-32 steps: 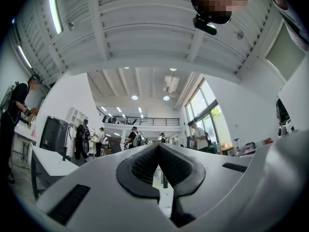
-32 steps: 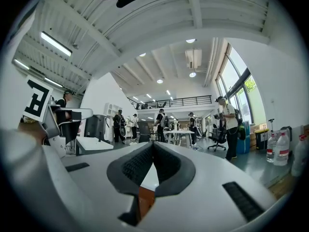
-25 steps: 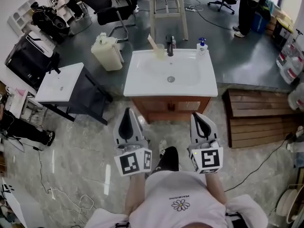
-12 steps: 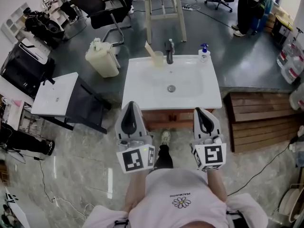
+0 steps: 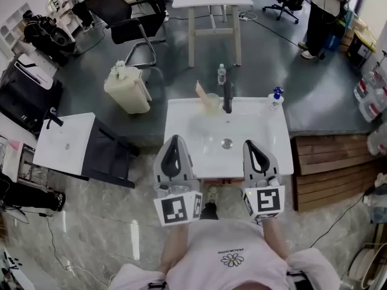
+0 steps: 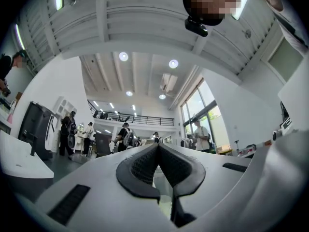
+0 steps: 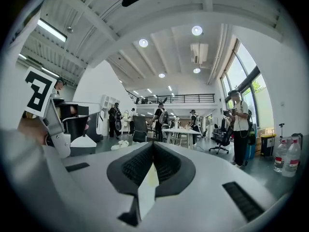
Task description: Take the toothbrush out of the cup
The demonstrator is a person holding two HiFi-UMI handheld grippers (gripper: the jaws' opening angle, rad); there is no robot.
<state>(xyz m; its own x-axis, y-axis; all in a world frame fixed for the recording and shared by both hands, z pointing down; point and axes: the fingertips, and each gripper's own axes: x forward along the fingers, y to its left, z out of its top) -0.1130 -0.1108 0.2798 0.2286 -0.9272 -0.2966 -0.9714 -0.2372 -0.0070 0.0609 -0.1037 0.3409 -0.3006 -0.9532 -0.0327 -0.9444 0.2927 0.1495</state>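
Note:
A pale translucent cup [image 5: 211, 103] stands at the back rim of the white sink [image 5: 181, 122], left of the dark faucet [image 5: 228, 96]. A toothbrush [image 5: 200, 90] leans out of the cup toward the upper left. In the head view, my left gripper [image 5: 175, 139] and right gripper [image 5: 251, 144] are side by side over the sink's front edge, well short of the cup. Both are shut and hold nothing. In the left gripper view the left gripper [image 6: 158, 146] has its pads meeting. The right gripper view shows the right gripper [image 7: 153, 144] the same way. Neither gripper view shows the cup.
A blue-capped soap bottle [image 5: 276, 96] stands at the sink's back right corner. A white jerrycan [image 5: 126, 89] sits on the floor to the left, beside a second small basin [image 5: 63, 144]. A wooden platform [image 5: 329, 168] lies to the right. Tables, chairs and people are farther back.
I have moved forward toward the sink. Both shut grippers have gone from above the floor to over the sink's front edge, closer to the cup.

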